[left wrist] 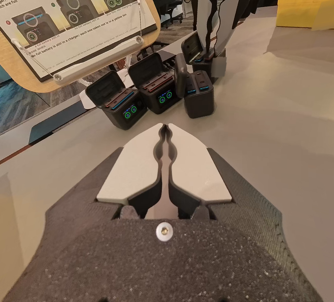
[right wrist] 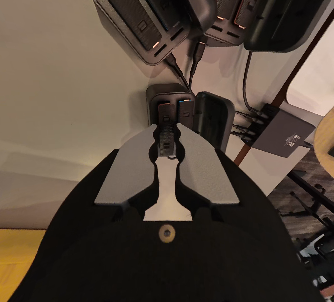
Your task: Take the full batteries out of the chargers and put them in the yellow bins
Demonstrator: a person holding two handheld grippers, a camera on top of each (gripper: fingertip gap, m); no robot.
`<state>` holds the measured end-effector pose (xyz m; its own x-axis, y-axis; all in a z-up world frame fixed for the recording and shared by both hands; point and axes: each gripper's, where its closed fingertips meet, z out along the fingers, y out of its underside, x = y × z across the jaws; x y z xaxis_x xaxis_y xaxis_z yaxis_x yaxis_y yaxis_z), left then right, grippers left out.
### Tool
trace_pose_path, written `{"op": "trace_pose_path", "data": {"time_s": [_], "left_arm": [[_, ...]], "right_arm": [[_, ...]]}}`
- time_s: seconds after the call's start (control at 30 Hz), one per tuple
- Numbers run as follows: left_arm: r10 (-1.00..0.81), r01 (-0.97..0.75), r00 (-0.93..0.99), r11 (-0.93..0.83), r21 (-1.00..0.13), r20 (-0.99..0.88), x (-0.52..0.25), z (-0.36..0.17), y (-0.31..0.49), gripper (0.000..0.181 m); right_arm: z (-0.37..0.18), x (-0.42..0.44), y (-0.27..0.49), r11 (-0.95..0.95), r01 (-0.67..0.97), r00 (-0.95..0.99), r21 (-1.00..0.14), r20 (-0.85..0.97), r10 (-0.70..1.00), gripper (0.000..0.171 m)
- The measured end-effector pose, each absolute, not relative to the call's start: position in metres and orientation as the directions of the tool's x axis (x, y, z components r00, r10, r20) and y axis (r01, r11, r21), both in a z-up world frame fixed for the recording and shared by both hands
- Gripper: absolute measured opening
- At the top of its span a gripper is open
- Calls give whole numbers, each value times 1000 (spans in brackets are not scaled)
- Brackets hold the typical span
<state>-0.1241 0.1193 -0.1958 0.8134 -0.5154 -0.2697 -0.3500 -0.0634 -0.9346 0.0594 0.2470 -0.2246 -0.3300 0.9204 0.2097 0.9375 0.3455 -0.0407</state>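
Right gripper (right wrist: 166,127) clamped on battery (right wrist: 166,136) half out of charger (right wrist: 153,98), neighbour battery (right wrist: 186,112) seated, left gripper (left wrist: 166,126) clenched on nothing, printed sheet (left wrist: 75,19) on stand, yellow bin (left wrist: 305,0) contents hidden.

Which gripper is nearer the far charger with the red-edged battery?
Right. The right gripper has its jaws shut on a battery in that charger; the left gripper hangs shut over bare table, short of the chargers.

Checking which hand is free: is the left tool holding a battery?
No, the left tool is shut on nothing above the bare table, short of the chargers.
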Motion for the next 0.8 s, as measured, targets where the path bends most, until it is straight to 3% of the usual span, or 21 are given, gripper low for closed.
{"op": "trace_pose_path", "data": {"time_s": [0.2,0.53,0.8], "left_arm": [[-519,-357,809,-61,-932,-276,-123,-196,119,0],[-520,-374,802,-56,-926,-293,-122,-198,118,0],[-525,-385,797,-59,-921,-299,-121,-200,118,0]], "right_arm": [[-221,58,245,328,942,-305,-70,227,925,18],[-219,59,243,263,955,-234,-138,195,952,0],[-215,55,250,238,957,-202,-167,206,957,0]]}}
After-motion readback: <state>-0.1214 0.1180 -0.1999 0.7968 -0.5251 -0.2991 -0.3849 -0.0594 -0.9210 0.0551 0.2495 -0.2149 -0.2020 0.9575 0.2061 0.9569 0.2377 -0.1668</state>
